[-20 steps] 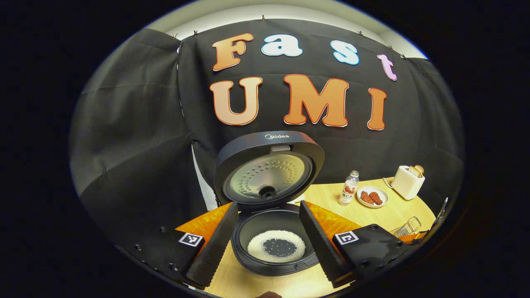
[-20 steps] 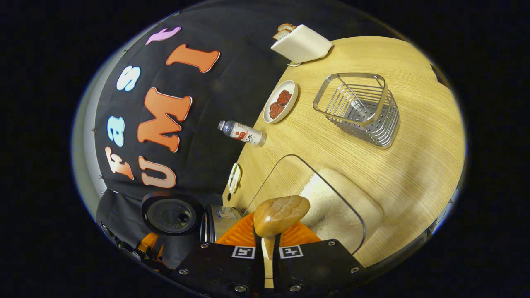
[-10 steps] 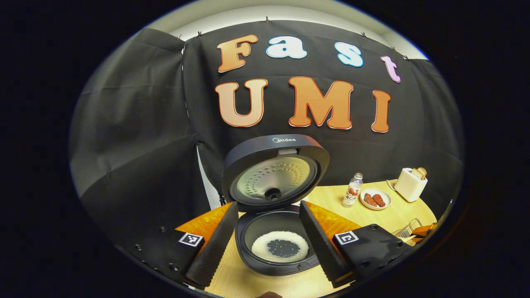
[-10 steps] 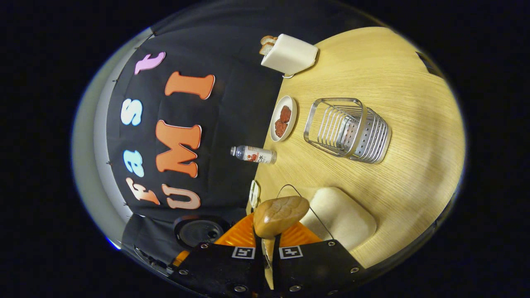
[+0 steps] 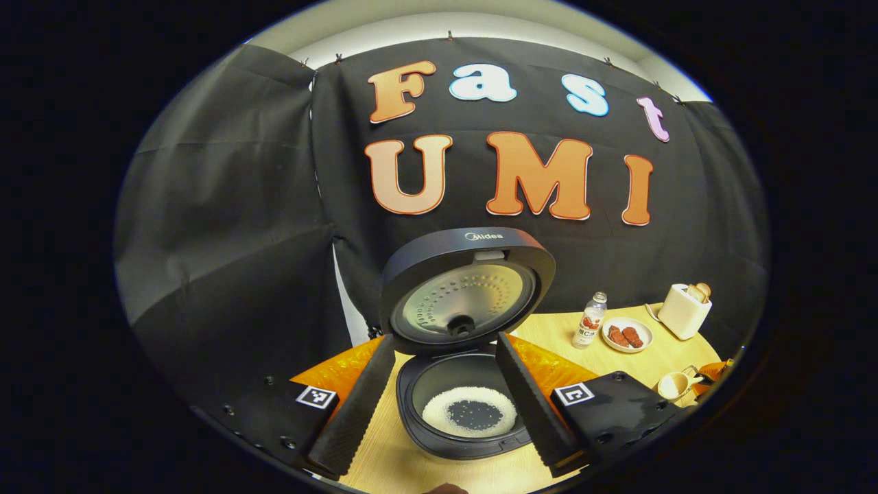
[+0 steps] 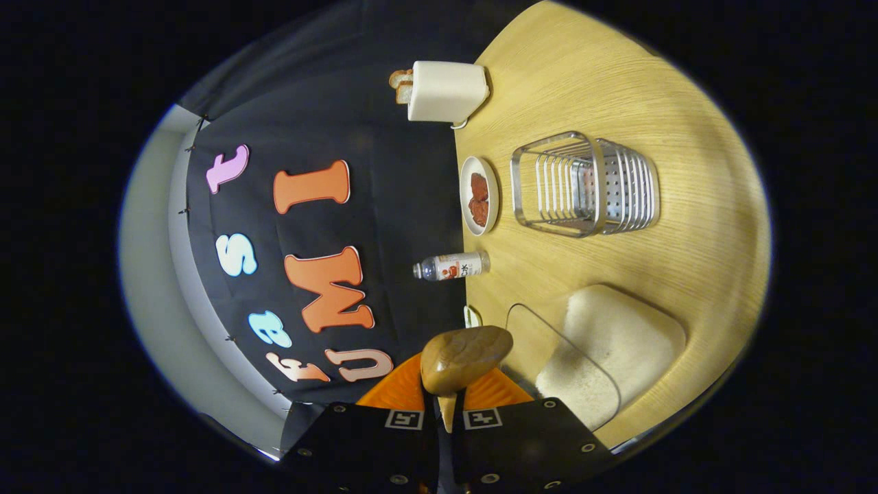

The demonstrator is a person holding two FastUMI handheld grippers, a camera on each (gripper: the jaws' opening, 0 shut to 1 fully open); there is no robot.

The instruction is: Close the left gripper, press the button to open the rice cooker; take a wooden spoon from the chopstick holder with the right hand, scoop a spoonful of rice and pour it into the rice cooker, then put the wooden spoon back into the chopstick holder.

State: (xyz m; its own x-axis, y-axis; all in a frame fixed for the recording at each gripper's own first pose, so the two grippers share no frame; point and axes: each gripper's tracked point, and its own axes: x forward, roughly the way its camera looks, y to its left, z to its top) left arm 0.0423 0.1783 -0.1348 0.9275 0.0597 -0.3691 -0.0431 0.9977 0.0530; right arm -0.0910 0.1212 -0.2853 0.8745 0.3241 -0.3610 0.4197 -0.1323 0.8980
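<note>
Wooden spoon clamped in right hand-held gripper, bowl forward.

Rice cooker dark grey, silver dotted inner lid, white rice ring in the pot. Spoon glossy brown wood; table pale wood grain; toaster cream.

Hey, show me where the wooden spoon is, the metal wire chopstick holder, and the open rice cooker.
Brown wooden spoon [image 6: 466, 358]: right gripper view, on its rounded bowl.
Silver metal wire chopstick holder [image 6: 621, 192]: right gripper view, on its ribbed side wall.
Dark round rice cooker [image 5: 468, 269]: left gripper view, on its raised lid.
</note>
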